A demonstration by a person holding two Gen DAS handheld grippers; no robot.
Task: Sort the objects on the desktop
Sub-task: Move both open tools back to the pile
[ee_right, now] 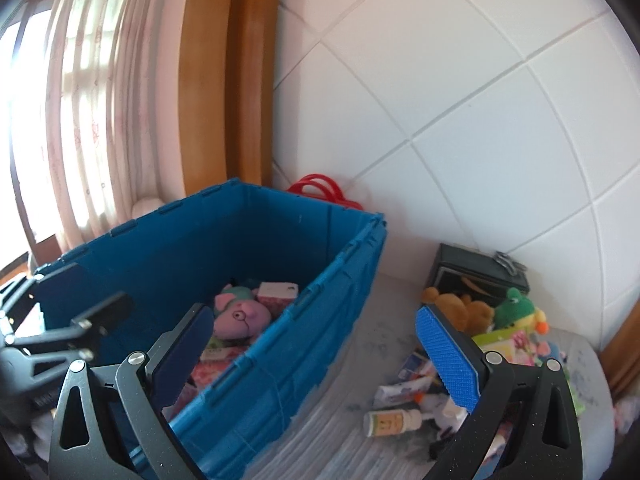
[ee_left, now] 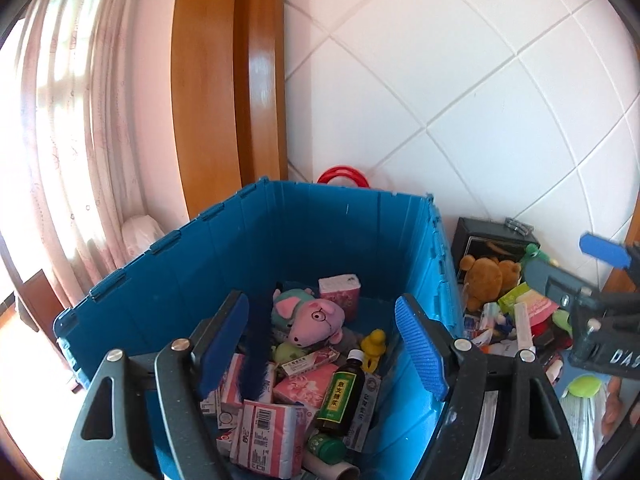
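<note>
A blue plastic crate (ee_left: 200, 264) holds sorted items: a pink pig plush (ee_left: 316, 320), a dark medicine bottle (ee_left: 340, 396), pink tissue packs (ee_left: 272, 436) and a yellow duck toy (ee_left: 374, 344). My left gripper (ee_left: 324, 356) is open and empty above the crate's inside. My right gripper (ee_right: 320, 360) is open and empty over the crate's right wall (ee_right: 280, 360), left of a pile on the table: a white bottle (ee_right: 394, 422), tubes (ee_right: 404, 390), a brown bear plush (ee_right: 460, 308) and a green frog plush (ee_right: 516, 304). The right gripper also shows in the left wrist view (ee_left: 608, 276).
A black box (ee_right: 476, 272) stands against the tiled wall behind the pile. A red handle (ee_left: 342, 174) shows behind the crate. A wooden door frame (ee_left: 224, 80) and a curtain (ee_left: 80, 120) are to the left. A green ball (ee_left: 584, 386) lies near the right gripper.
</note>
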